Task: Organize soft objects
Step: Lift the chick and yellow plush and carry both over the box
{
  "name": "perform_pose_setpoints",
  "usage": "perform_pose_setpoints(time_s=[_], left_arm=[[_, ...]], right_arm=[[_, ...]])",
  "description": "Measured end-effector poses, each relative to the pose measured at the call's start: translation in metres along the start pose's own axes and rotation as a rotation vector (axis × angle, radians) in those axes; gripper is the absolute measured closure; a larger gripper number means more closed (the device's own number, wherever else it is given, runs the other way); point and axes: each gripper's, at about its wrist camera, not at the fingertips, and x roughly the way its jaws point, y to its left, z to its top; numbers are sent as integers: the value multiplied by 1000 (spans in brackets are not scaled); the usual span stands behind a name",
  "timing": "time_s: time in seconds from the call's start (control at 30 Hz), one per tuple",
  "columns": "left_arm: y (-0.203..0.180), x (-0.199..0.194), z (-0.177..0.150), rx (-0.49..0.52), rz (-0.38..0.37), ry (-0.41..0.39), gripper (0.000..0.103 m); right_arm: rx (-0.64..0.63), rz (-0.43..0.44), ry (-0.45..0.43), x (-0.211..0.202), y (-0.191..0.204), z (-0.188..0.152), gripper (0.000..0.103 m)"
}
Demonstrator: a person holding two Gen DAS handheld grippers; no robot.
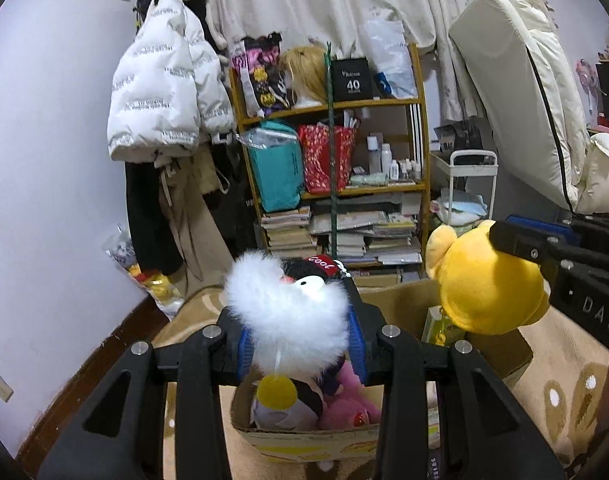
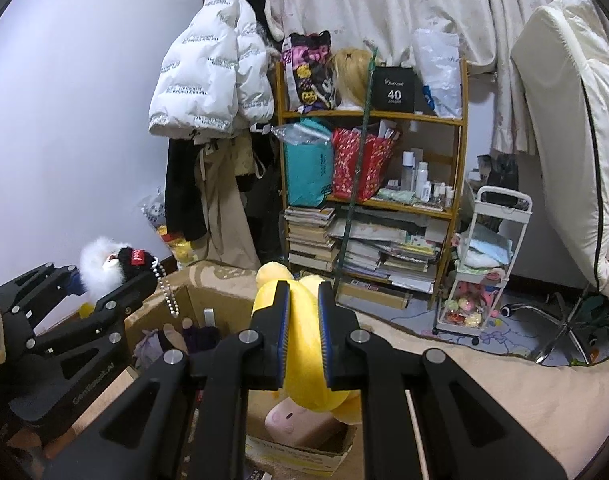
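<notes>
Plush dominates the left wrist view: left gripper (image 1: 296, 344) clamps a white fluffy toy (image 1: 288, 316) above the cardboard box (image 1: 304, 436) (toys already inside). Its bead chain could snag the box flap. Right wrist view: right gripper (image 2: 304, 336) pinches a yellow plush (image 2: 304, 364) over the box; soft filling may slip. Its face is hidden.

Fluffy white fur toy (image 1: 292, 320); smooth yellow plush toy (image 2: 304, 344); matt brown cardboard box (image 1: 304, 440); wooden shelf (image 2: 460, 128)
</notes>
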Motion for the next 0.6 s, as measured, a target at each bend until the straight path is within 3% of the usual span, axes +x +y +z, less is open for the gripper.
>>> perform_pose_setpoints(time_s=[0.23, 0.6], left_arm=[[2, 31, -16, -24, -10, 101, 66], [3, 52, -29, -21, -5, 179, 66]], right_arm=[[19, 23, 55, 21, -5, -18, 89], [49, 55, 103, 33, -10, -31, 88]])
